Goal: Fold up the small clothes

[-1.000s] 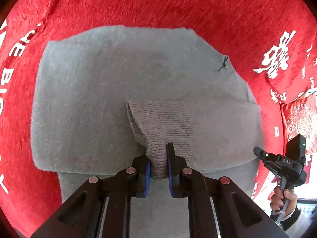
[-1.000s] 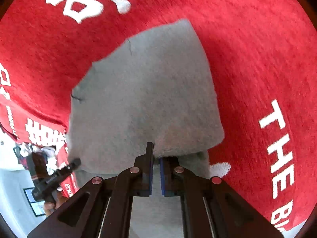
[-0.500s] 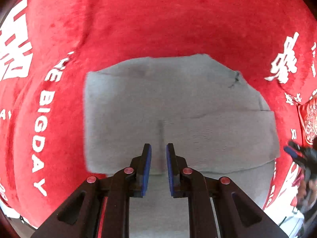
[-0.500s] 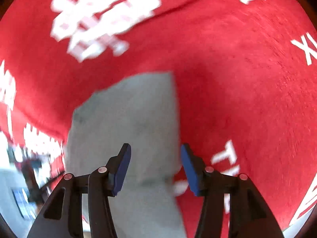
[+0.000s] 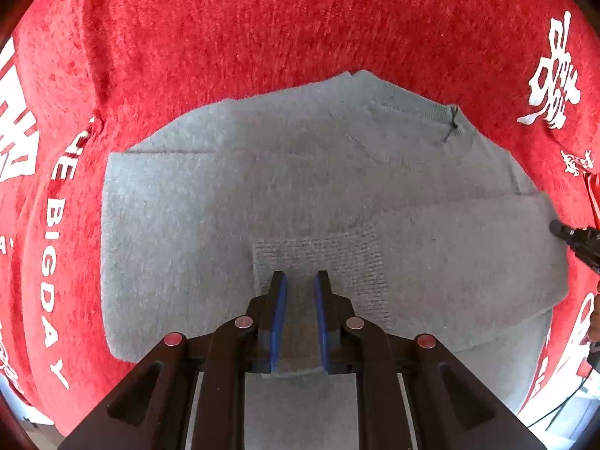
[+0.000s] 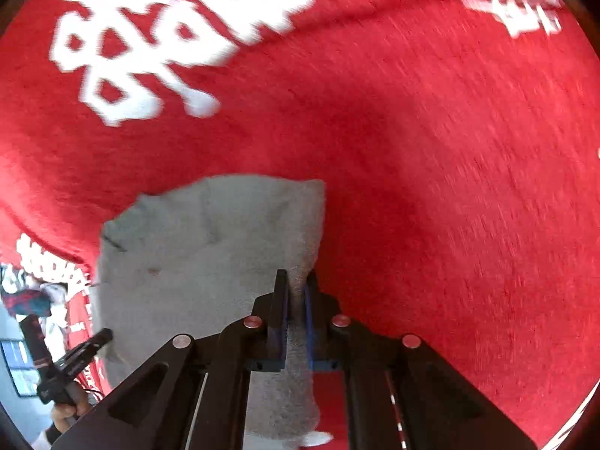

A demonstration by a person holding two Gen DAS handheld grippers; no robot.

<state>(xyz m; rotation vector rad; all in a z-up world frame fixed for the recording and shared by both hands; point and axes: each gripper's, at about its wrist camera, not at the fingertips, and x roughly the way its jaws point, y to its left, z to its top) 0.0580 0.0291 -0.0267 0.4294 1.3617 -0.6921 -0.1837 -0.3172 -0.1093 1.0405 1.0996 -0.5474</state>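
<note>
Red cloth (image 5: pixel 262 37) with white lettering spread under everything. Grey knit sweater (image 5: pixel 210 202) flat on top, sleeve folded across. Left gripper (image 5: pixel 300 300) nearly closed over the ribbed cuff (image 5: pixel 318 258). Right gripper (image 6: pixel 297 296) clamped on the sweater's edge.

Right gripper (image 6: pixel 296 285) pinches the grey sweater's (image 6: pixel 195 255) edge on red cloth (image 6: pixel 431 150).

A red cloth (image 5: pixel 262 37) with white lettering (image 6: pixel 168 37) covers the surface.
</note>
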